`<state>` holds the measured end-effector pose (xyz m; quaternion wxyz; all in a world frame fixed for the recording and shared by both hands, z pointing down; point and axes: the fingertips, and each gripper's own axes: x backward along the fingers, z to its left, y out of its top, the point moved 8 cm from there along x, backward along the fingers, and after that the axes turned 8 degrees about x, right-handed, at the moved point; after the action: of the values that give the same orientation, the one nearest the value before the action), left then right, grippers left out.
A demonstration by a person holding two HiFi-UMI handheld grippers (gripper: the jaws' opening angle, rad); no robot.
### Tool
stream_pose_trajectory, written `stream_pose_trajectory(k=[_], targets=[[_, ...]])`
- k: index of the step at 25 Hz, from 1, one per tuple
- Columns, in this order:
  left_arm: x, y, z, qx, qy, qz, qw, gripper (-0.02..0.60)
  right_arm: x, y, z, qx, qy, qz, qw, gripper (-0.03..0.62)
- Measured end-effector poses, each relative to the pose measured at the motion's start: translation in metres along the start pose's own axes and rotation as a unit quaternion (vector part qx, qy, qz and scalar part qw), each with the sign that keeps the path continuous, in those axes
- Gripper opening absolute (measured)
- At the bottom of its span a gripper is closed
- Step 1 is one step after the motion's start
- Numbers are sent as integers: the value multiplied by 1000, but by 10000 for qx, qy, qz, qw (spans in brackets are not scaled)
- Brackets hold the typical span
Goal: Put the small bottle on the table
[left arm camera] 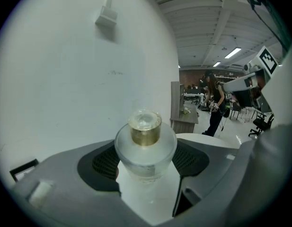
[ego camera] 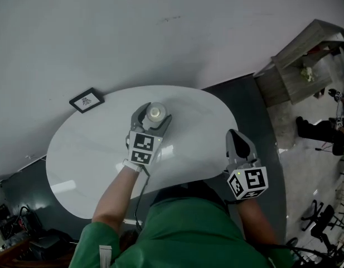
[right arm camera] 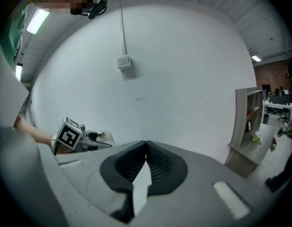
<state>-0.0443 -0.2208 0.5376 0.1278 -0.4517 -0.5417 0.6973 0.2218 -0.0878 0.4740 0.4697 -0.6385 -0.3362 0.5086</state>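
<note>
A small frosted-glass bottle (ego camera: 155,113) with a gold neck and clear stopper stands upright between the jaws of my left gripper (ego camera: 153,118), over the middle of the white oval table (ego camera: 93,149). In the left gripper view the bottle (left arm camera: 146,145) fills the gap, and both black pads (left arm camera: 104,162) press its sides, so the left gripper (left arm camera: 146,161) is shut on it. I cannot tell whether its base touches the tabletop. My right gripper (ego camera: 235,136) hovers at the table's right edge, shut and empty (right arm camera: 146,146).
A small black-framed picture (ego camera: 86,100) lies at the table's far left edge, near the white wall. A grey wooden shelf (ego camera: 297,66) stands to the right. A person (left arm camera: 216,109) stands far off in the room beyond. Dark floor surrounds the table.
</note>
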Motion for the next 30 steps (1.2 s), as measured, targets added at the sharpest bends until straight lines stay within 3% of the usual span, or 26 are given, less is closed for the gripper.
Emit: stream_pose_trajectory(k=[7, 19, 30], targets=[[-30, -13, 8, -80, -30, 92, 9999, 344, -2, -3, -5, -76, -209, 73, 9997, -2], [-70, -52, 21, -226, -190, 465, 9985, 344, -11, -13, 7, -48, -202, 312, 9993, -2], [-86, -77, 29, -53, -121, 637, 9979, 344, -14, -18, 14, -33, -216, 478, 9986, -2]])
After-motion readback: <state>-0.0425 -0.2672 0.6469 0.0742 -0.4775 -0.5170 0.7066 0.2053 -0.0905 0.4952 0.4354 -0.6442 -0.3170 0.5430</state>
